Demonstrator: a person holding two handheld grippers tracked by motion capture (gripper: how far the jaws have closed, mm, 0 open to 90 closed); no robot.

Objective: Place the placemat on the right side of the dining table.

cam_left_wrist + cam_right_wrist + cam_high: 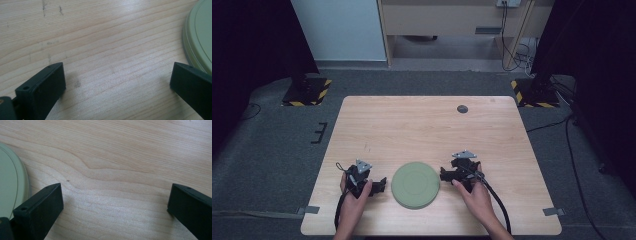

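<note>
One green plate (415, 184), round, pale sage, lying upside down with its foot ring showing, flat on the near middle of the wooden table (422, 125). In the left gripper view its rim (200, 37) sits at the right edge, just beside the right-hand jaw; in the right gripper view its rim (11, 182) sits at the left edge, just beside the left-hand jaw.

Two grippers, one each side of the plate, both low over the tabletop:
- left gripper (379, 186), held in the person's left hand (354, 192), near the plate's left side; jaws spread wide, bare wood between them.
- right gripper (446, 175), held in the person's right hand (472, 192), close to the plate's right side; jaws spread wide, bare wood between them.

One small dark round cap (462, 108), set in the table's far right part, well apart from the plate.
</note>
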